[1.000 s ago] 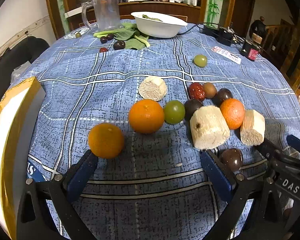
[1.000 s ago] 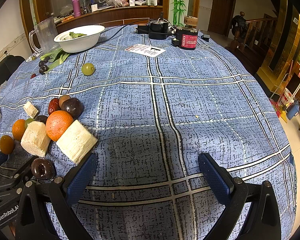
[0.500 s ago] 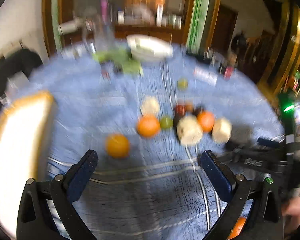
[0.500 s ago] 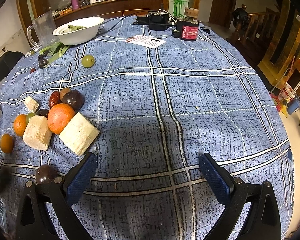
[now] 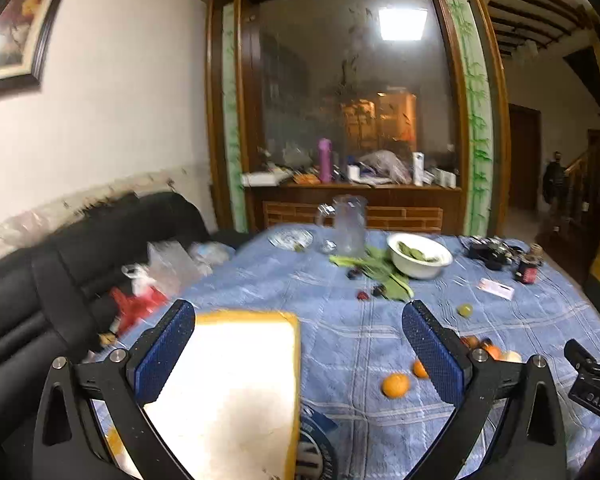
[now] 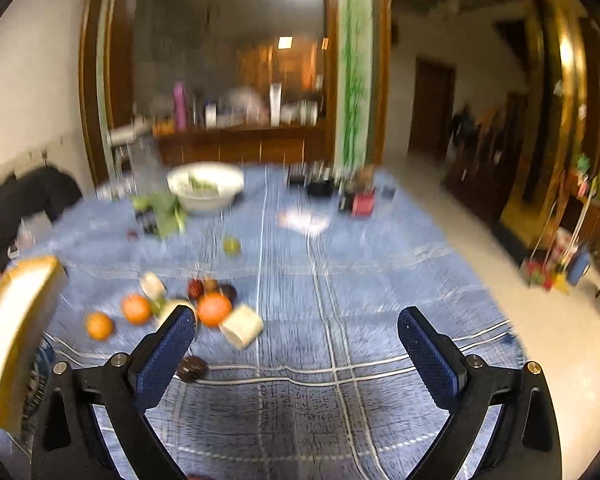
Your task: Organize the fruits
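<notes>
Both grippers are raised above the blue checked table. My left gripper (image 5: 300, 352) is open and empty, over a white tray with a yellow rim (image 5: 236, 392). My right gripper (image 6: 296, 356) is open and empty. In the right wrist view the fruit group lies at left: oranges (image 6: 214, 309) (image 6: 136, 308) (image 6: 99, 326), pale cut chunks (image 6: 242, 326), dark plums (image 6: 192, 368) and a green fruit (image 6: 232, 246). In the left wrist view an orange (image 5: 396, 385) and a green fruit (image 5: 465, 310) show; the rest is partly hidden by my right finger.
A white bowl (image 5: 419, 255) with greens, a clear jug (image 5: 348, 226), leaves and dark fruits stand at the table's far side. Black devices and a card (image 5: 496, 289) lie at far right. A black sofa (image 5: 60, 272) runs along the left.
Both grippers have lifted up and back from the table, so the fruits look smaller and farther. The left gripper has swung left over the tray. Both views are blurred.
</notes>
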`<state>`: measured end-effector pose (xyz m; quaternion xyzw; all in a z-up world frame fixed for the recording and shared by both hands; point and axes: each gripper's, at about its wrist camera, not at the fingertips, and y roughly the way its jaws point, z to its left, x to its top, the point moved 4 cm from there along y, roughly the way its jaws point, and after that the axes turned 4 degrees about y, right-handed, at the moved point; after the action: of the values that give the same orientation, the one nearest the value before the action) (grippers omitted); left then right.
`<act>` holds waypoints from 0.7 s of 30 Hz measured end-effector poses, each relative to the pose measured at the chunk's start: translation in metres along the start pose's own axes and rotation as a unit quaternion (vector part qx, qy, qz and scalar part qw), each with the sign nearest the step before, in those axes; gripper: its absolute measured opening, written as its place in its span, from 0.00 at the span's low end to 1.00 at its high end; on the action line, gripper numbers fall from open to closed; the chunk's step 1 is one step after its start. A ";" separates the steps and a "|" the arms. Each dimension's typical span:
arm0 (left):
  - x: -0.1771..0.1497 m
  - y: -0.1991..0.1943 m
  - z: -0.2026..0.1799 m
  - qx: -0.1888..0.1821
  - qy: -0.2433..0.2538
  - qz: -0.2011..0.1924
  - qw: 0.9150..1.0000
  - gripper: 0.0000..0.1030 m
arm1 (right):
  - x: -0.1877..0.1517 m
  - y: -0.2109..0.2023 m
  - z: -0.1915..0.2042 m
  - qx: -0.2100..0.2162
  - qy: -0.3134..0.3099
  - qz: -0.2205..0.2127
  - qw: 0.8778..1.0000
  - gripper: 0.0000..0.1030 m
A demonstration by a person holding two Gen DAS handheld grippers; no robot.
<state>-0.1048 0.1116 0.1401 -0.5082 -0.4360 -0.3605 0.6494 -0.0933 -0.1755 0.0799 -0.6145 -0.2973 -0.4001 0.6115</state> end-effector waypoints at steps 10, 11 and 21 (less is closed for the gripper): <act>-0.062 0.035 -0.011 -0.167 -0.070 0.211 0.961 0.99 | -0.058 -0.005 0.000 0.059 0.028 0.135 0.989 0.99; -0.066 0.033 -0.017 -0.180 -0.063 0.224 0.956 0.99 | -0.063 -0.007 0.000 0.064 0.029 0.143 0.987 0.99; -0.063 0.000 -0.055 -0.124 0.062 0.157 0.978 0.99 | -0.084 -0.023 0.020 0.092 0.002 0.173 0.981 0.97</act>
<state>-0.1159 0.0597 0.0757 -0.6239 -0.2615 -0.3358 0.6554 -0.1524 -0.1440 0.0215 -0.5968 -0.2208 -0.2605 0.7262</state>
